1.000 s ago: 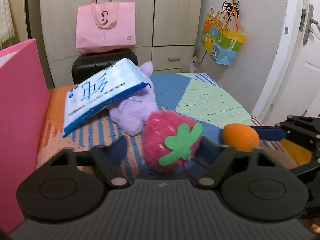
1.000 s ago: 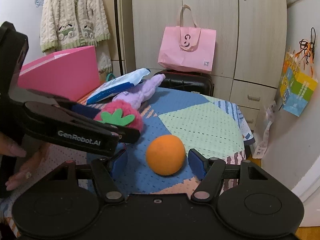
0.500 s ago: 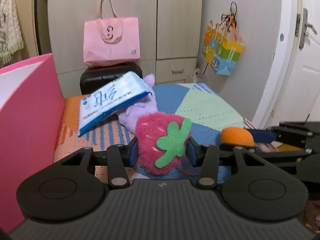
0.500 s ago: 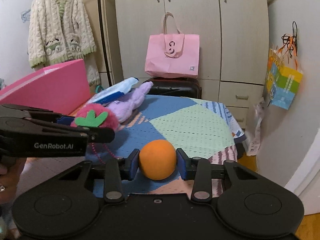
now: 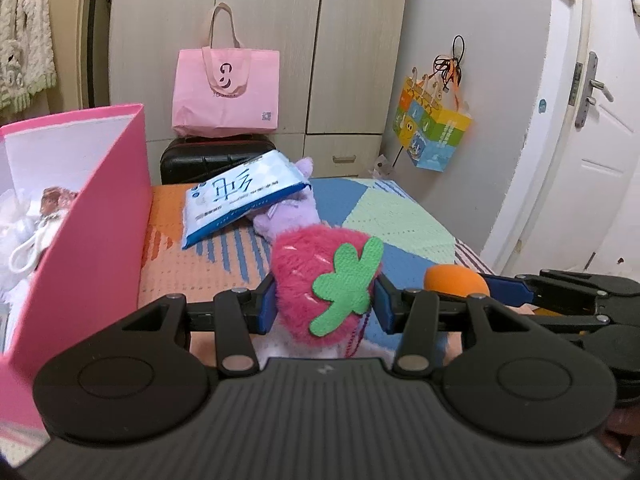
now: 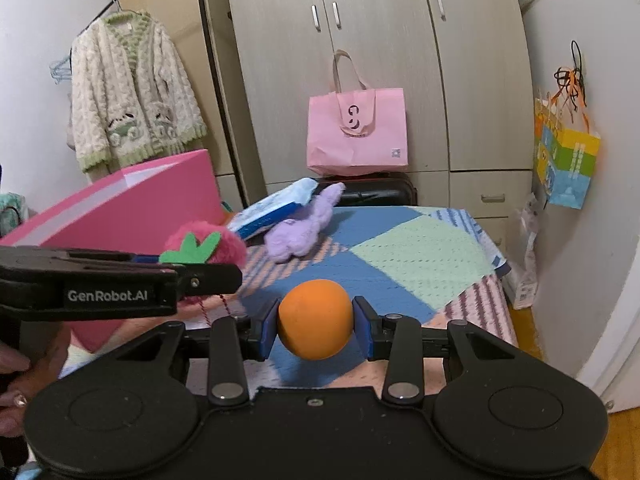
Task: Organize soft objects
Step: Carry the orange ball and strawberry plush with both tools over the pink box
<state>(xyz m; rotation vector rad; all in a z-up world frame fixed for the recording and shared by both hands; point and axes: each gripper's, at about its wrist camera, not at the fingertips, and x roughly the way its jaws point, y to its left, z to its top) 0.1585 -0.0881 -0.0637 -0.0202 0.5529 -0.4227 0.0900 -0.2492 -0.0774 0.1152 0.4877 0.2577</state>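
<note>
My left gripper (image 5: 325, 307) is shut on a fuzzy pink strawberry plush (image 5: 320, 280) with a green felt leaf, held above the patchwork table cover (image 5: 396, 216). My right gripper (image 6: 315, 327) is shut on a soft orange ball (image 6: 315, 325), also lifted off the cover. In the right wrist view the left gripper (image 6: 216, 276) and the strawberry plush (image 6: 208, 242) show at the left. The orange ball (image 5: 456, 278) appears at the right of the left wrist view. A purple plush (image 5: 288, 216) lies farther back under a blue and white packet (image 5: 240, 196).
An open pink box (image 5: 100, 216) stands at the left with white soft items inside. Behind the table are a black suitcase (image 5: 208, 152) bearing a pink tote bag (image 5: 226, 88), wardrobes, and a colourful gift bag (image 5: 434, 136) on the wall. A hand (image 6: 12, 400) holds the left gripper.
Both grippers closed on their objects, the left on the strawberry plush and the right on the orange ball, then lifted them off the cover. The pink box's inside has come into view.
</note>
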